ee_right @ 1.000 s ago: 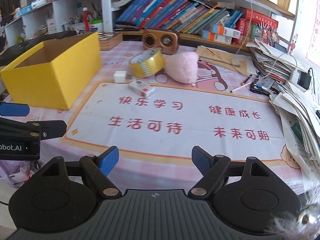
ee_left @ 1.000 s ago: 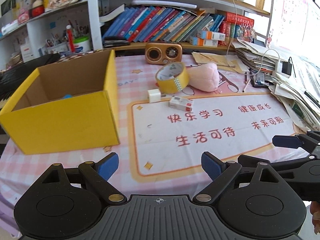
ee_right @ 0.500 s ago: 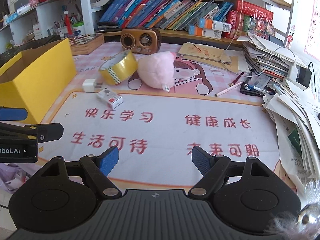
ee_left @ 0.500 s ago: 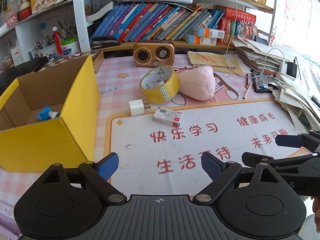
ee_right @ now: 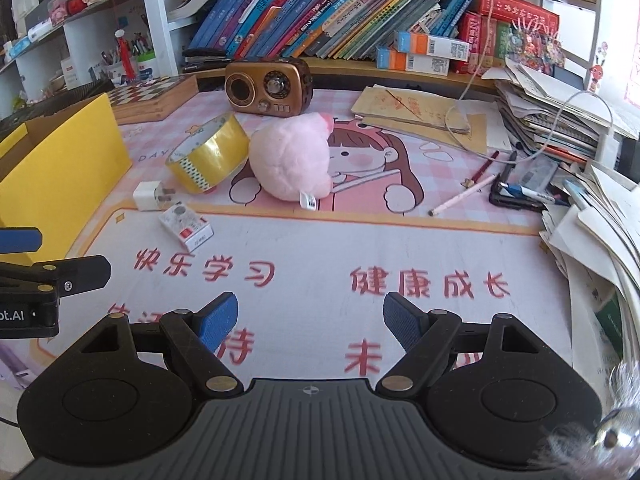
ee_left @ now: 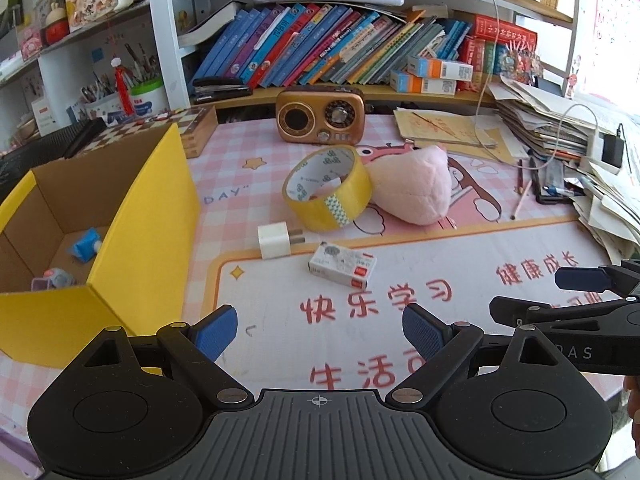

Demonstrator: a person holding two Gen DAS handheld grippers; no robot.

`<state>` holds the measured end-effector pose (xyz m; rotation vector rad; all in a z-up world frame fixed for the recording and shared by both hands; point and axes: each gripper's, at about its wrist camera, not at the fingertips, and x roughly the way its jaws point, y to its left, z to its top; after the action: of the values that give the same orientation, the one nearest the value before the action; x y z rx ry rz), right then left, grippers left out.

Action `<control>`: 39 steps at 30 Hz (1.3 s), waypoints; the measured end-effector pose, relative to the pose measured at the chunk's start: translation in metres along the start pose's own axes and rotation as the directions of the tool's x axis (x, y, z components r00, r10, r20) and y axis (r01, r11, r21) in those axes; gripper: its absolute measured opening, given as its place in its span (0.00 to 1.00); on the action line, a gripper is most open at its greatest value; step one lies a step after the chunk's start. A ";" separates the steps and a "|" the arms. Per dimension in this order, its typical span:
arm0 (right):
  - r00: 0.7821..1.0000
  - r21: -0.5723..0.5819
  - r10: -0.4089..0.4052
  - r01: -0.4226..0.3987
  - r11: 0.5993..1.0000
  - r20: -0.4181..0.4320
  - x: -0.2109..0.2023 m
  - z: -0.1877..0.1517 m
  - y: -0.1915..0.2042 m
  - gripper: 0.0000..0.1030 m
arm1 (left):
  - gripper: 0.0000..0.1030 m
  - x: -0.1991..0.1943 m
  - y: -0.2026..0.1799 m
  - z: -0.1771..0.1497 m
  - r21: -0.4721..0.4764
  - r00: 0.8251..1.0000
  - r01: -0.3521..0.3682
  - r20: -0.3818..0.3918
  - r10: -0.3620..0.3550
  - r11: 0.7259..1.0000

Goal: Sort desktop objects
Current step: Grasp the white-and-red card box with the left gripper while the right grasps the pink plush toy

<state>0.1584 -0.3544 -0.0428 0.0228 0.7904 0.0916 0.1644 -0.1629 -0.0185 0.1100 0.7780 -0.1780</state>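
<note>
Both my hand-held grippers, left (ee_left: 319,327) and right (ee_right: 310,315), have advanced toward the clutter, jaws spread and empty. Two small items, I think, sit in the yellow cardboard box (ee_left: 140,236); the yellow tape roll (ee_left: 328,188), pink plush toy (ee_left: 416,186), white plug adapter (ee_left: 274,241) and small white packet (ee_left: 342,270) remain on the desk (ee_left: 460,264).

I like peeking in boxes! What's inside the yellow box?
Inside the yellow box lie a small blue thing and a little pink and grey thing. The box's near wall hides the rest of the floor.

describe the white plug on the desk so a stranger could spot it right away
Start at the yellow box on the pink desk mat. Just right of it, in front of the tilted yellow tape roll, lies the white charger plug. It alone is a plain white cube with metal prongs, unlike the printed carton beside it.
</note>
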 end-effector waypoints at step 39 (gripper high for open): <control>0.995 -0.129 0.093 -0.090 0.988 0.019 0.116 0.110 0.005 0.77 | 0.60 0.121 -0.012 0.038 0.037 0.991 0.077 -0.114 -0.073 0.996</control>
<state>0.3179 -0.3375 -0.0475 -0.0611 0.7569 0.2288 0.2729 -0.1953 -0.0770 0.1309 0.8914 -0.2611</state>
